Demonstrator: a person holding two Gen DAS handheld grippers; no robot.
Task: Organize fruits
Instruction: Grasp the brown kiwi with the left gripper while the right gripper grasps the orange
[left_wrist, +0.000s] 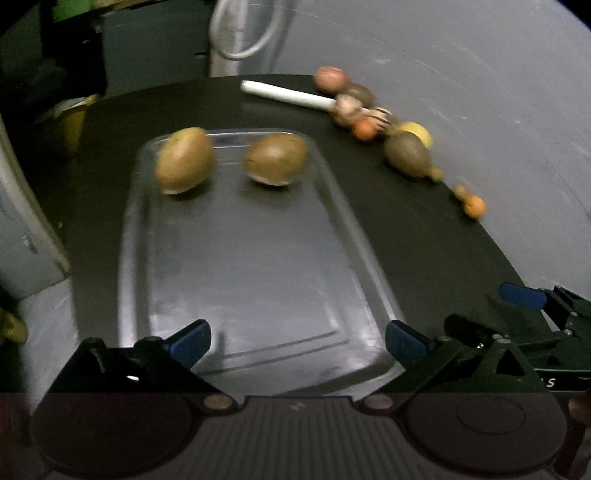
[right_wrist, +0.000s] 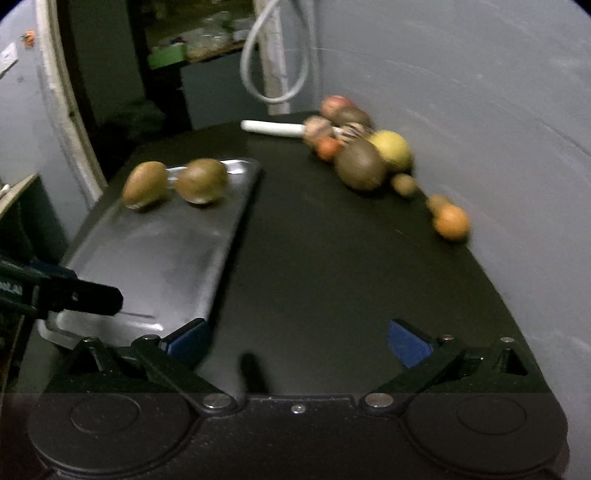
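Note:
A clear tray (left_wrist: 251, 280) (right_wrist: 155, 258) lies on the black table and holds two brown fruits at its far end (left_wrist: 183, 159) (left_wrist: 276, 158) (right_wrist: 144, 183) (right_wrist: 201, 180). A row of mixed fruits runs along the table's right edge: a big brown one (right_wrist: 360, 164) (left_wrist: 406, 154), a yellow one (right_wrist: 392, 148), small orange ones (right_wrist: 451, 222) (left_wrist: 474, 206). My left gripper (left_wrist: 297, 341) is open and empty over the tray's near end. My right gripper (right_wrist: 299, 341) is open and empty over bare table, right of the tray.
A white stick-like object (left_wrist: 284, 93) (right_wrist: 273, 128) lies at the table's far edge beside the fruit row. A grey wall curves along the right. A looped cable (right_wrist: 275, 55) hangs behind the table. The right gripper shows in the left wrist view (left_wrist: 524, 295).

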